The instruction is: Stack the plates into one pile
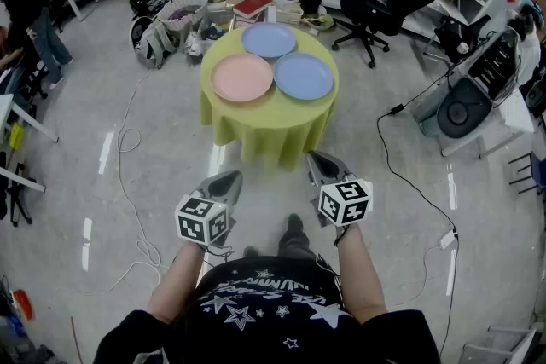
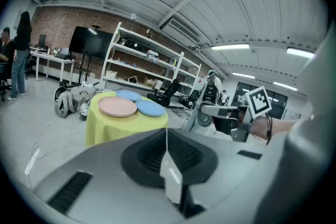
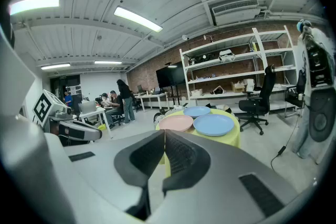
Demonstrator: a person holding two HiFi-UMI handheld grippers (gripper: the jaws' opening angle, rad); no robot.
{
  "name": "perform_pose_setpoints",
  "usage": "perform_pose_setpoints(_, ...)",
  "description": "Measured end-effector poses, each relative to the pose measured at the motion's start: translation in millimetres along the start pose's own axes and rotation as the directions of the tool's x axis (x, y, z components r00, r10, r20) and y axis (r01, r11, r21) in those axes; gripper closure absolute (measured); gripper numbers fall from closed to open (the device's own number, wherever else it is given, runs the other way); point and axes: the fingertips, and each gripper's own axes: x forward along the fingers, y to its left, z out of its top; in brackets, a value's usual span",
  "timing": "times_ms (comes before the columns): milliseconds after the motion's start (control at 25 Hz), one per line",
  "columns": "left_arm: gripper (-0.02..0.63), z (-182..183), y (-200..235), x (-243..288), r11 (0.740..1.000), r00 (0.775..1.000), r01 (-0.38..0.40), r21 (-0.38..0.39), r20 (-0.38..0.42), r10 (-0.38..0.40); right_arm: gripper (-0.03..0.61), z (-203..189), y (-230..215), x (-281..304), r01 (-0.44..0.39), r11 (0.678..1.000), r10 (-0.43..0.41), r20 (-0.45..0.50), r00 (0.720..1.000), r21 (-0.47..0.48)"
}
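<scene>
1. Handling guess: the pink plate (image 1: 242,78), near blue plate (image 1: 303,76) and far blue plate (image 1: 269,39) are judged light, stiff and a bit slick. Probably plastic, though that can't be confirmed from here. Cracking isn't much feared, but sliding on each other is.
2. Best hold is reckoned to be the rim, at the side nearest the person: one jaw slipped under the raised edge, one laid on top. The flat middle can't be pinched.
3. Looks: all three are seen as round, plain and matte, with a shallow lip. Same size, as far as can be told.
4. Location: they're laid flat side by side on the round table (image 1: 273,128), which is draped in a yellow-green cloth. The rims are touching or nearly so, and nothing is stacked yet.
5. Left gripper (image 1: 229,180): jaws are pressed together, nothing held. Right gripper (image 1: 321,163): same deal, closed tight and empty. Both are held low in front of the person, well apart from the table and pointed toward it.
6. Jaws will need to be opened before any rim can be taken.
</scene>
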Motion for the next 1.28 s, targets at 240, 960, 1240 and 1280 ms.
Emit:
perform_pose_setpoints(240, 0.591, 0, 4, -7, 1.000, 1.000, -0.003, 0.002, 0.002, 0.003, 0.563, -4, 9, -1, -0.005, 1.000, 0.005, -0.008, 1.000, 0.004)
perform_pose_setpoints(960, 0.591, -21, 30, -41, 0.997, 0.999, -0.048, -0.052, 0.007, 0.048, 0.561, -34, 30, 10, -0.012, 0.999, 0.016, -0.090, 0.996, 0.044)
perform_pose_setpoints(1240, 0.591, -6, 43, -36, 0.994, 0.992, -0.114, -0.001, 0.049, 0.114, 0.561, -34, 5, 24, -0.005, 0.999, 0.010, -0.105, 0.994, 0.042)
perform_pose_setpoints(1280, 0.591, -5, 47, -33, 0.993, 0.991, -0.121, 0.002, 0.049, 0.121, 0.561, -32, 2, 28, -0.004, 0.999, 0.009, -0.102, 0.995, 0.043)
